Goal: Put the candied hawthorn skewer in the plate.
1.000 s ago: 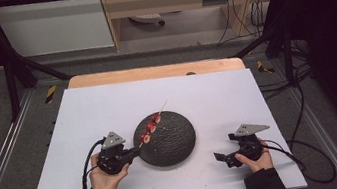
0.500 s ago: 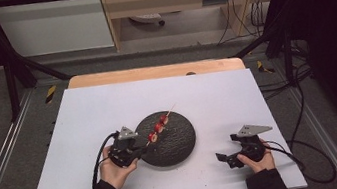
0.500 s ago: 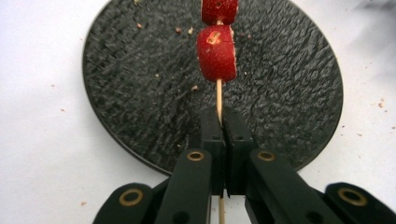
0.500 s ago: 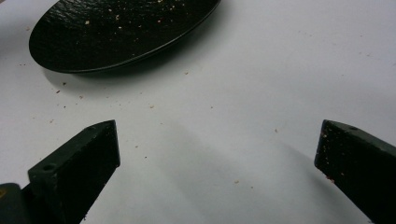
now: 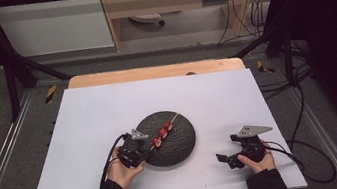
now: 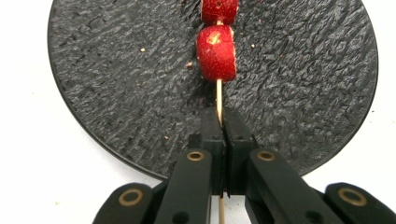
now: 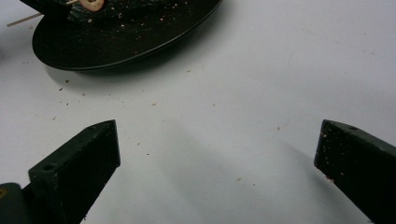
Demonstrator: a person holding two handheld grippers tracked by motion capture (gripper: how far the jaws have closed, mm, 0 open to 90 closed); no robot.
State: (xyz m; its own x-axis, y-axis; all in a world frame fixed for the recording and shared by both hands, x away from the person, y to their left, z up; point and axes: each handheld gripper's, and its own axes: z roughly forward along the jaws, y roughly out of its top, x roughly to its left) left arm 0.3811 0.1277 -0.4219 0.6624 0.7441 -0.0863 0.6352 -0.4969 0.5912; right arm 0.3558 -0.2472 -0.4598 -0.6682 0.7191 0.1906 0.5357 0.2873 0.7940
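A wooden skewer point(image 6: 219, 100) carrying red strawberry pieces point(image 6: 215, 52) lies over a round black slate plate point(image 6: 116, 70). My left gripper point(image 6: 223, 122) is shut on the skewer's bare lower end, at the plate's near-left edge. From above, the skewer with its strawberries point(image 5: 162, 132) slants across the plate point(image 5: 183, 140) up to the right, with the left gripper point(image 5: 139, 143) at its lower end. My right gripper point(image 5: 225, 159) rests on the white table to the right of the plate, open, with only bare tabletop between its fingers point(image 7: 93, 154).
The white table top point(image 5: 89, 116) has a wooden strip point(image 5: 153, 71) along its far edge. Crumbs dot the surface near the plate's rim point(image 7: 130, 56). Cables trail from both grippers. Dark floor and metal rails surround the table.
My left gripper has moved right and lower with the skewer, which now lies over the plate's middle. The right gripper has kept still.
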